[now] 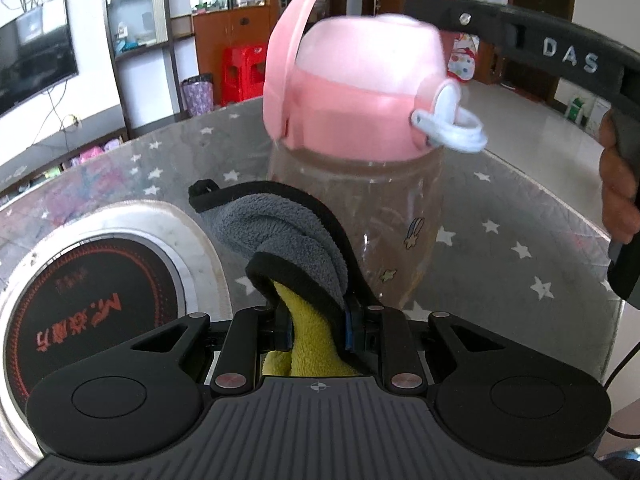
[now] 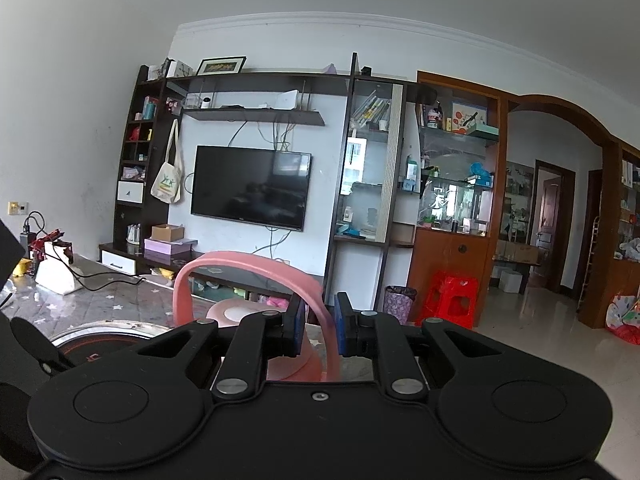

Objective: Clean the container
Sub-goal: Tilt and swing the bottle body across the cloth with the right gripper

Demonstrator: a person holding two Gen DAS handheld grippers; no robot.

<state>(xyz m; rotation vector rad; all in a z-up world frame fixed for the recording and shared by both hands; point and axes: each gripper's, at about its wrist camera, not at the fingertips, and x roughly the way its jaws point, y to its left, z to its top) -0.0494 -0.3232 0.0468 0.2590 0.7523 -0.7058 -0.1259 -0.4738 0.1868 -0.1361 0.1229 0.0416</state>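
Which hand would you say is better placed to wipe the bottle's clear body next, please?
Left, probably: the left gripper grips the cloth beside the bottle, while the right gripper pinches its pink handle.

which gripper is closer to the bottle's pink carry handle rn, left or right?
Right. The right gripper has the pink handle between its pads, above the lid. The left gripper, shut on a cloth, sits lower, beside the clear bottle body.

Wall-mounted television (dark shelving around)
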